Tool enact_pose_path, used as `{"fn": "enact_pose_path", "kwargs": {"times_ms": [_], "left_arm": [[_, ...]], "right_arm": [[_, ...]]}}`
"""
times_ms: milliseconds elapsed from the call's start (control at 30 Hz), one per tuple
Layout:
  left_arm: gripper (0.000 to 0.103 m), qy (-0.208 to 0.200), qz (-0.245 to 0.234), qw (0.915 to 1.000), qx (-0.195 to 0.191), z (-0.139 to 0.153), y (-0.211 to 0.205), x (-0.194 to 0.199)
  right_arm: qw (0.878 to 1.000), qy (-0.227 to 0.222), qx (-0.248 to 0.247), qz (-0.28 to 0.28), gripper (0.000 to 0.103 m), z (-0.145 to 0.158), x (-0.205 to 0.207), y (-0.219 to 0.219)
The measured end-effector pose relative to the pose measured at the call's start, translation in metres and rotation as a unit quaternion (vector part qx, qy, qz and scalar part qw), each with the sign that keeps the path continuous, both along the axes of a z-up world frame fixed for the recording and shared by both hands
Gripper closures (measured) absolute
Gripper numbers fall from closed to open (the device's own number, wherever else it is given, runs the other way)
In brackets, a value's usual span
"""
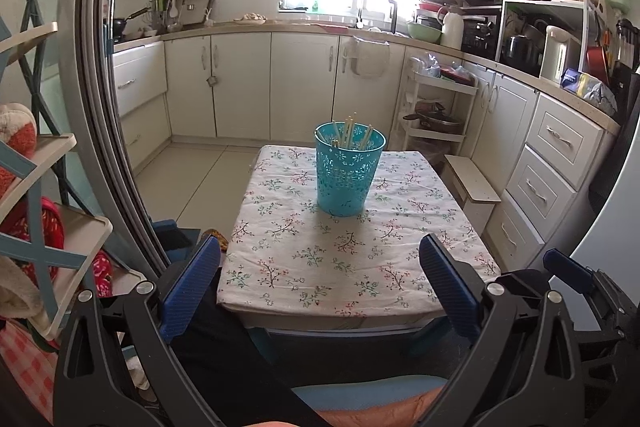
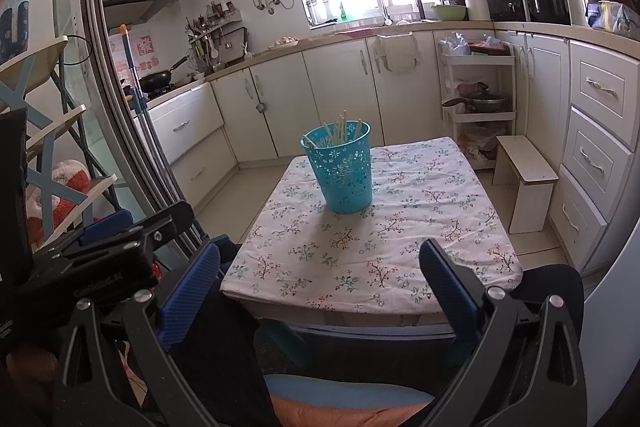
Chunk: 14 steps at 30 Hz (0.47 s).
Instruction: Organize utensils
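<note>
A teal perforated cup (image 1: pixel 347 175) (image 2: pixel 341 171) stands upright near the middle of a small table with a floral cloth (image 1: pixel 360 267) (image 2: pixel 400 259). Several pale chopsticks (image 1: pixel 350 131) (image 2: pixel 340 131) stick up out of it. My left gripper (image 1: pixel 320 267) is open, held back at the table's near edge, well short of the cup, with nothing between its blue pads (image 1: pixel 192 287). My right gripper (image 2: pixel 320 275) is open too, also at the near edge and empty. The left gripper's body (image 2: pixel 120 239) shows at the left of the right wrist view.
Kitchen cabinets (image 1: pixel 240 83) and a counter run along the back and right. A white tiered trolley (image 1: pixel 436 111) and a small stool (image 1: pixel 474 187) stand right of the table. A door frame (image 1: pixel 100 107) and a shelf rack (image 1: pixel 40 187) are at the left. A person's dark-clad legs (image 1: pixel 224 367) are below.
</note>
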<state>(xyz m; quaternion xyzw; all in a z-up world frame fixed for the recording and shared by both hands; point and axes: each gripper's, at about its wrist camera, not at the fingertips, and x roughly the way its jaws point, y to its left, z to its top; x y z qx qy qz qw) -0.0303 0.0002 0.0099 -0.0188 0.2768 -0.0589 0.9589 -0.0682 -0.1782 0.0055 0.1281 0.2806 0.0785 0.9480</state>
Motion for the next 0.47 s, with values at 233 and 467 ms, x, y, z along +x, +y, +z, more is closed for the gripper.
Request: {"fn": "enact_pose_path", "kwargs": {"times_ms": [233, 467], "left_arm": [[0.007, 0.017, 0.01, 0.9991, 0.039, -0.01, -0.008, 0.02], [0.007, 0.08, 0.017, 0.9958, 0.043, -0.038, -0.004, 0.064]], "right_arm": [[1.0, 0.016, 0.005, -0.004, 0.007, -0.007, 0.012, -0.006], [0.999, 0.05, 0.0, -0.018, 0.007, -0.031, 0.052, -0.023]]}}
